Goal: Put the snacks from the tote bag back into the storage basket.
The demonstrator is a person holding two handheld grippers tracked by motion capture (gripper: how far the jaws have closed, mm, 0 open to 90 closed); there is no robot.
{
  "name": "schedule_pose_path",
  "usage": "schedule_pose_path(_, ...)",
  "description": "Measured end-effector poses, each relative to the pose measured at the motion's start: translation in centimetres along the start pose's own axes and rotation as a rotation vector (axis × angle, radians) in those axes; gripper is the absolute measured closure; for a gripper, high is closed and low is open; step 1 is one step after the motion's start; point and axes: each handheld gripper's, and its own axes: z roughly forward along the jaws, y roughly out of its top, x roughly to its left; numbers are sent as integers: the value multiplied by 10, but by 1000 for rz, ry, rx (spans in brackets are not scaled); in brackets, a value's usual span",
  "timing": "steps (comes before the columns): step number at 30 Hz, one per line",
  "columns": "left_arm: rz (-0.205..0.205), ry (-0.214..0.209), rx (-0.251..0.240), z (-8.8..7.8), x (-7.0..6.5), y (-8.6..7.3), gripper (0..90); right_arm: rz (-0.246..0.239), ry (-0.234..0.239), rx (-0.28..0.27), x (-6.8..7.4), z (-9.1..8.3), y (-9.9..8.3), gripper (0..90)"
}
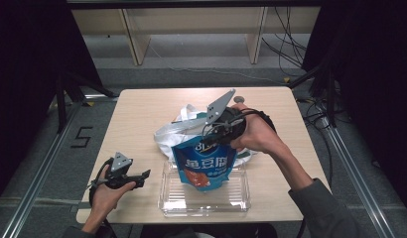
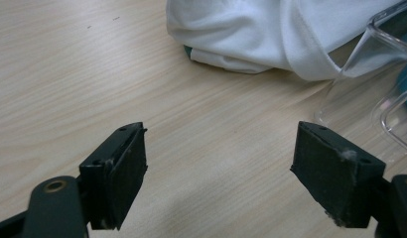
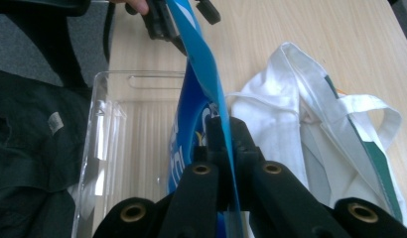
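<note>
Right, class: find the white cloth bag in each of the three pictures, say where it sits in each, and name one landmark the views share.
High view: the white cloth bag lies mid-table, behind the blue snack packet.
Left gripper view: it fills the top centre to right, beyond the open jaws.
Right gripper view: it lies at right, beside the packet that the jaws pinch.
Shared landmark: the clear plastic tray.

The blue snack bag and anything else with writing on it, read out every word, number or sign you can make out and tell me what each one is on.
"鱼豆腐": large white characters across the blue snack bag, held up by the right gripper over the clear plastic tray.
White logo above those characters: too blurred to read.
Smaller white line beneath them: too small to read.
"5": black mark on the grey floor left of the table.
White tote bag: green printing, no legible text.
</note>
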Motion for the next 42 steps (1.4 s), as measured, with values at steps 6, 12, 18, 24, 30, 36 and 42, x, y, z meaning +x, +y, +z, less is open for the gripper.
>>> schedule_pose_path(6,8,3,4,0,1,0,206,73,-26,-27,4,-4,-1,761)
schedule_pose_path(12,16,3,14,-1,1,0,206,125,-65,-80,8,-18,-11,569)
schedule_pose_path(18,-5,-1,9,1,0,-1,206,216,-152,-138,15,-35,-31,455)
schedule_pose_path(24,-11,-1,2,1,0,-1,206,258,-186,-201,20,-43,-52,386)
schedule_pose_path(30,-2,6,7,0,-1,0,204,315,-222,-205,30,-46,-72,340)
schedule_pose_path(36,-1,4,11,1,0,-1,204,317,-247,-225,36,-51,-93,332)
schedule_pose_path(42,7,4,17,0,1,0,203,361,-272,-240,39,-51,-113,325)
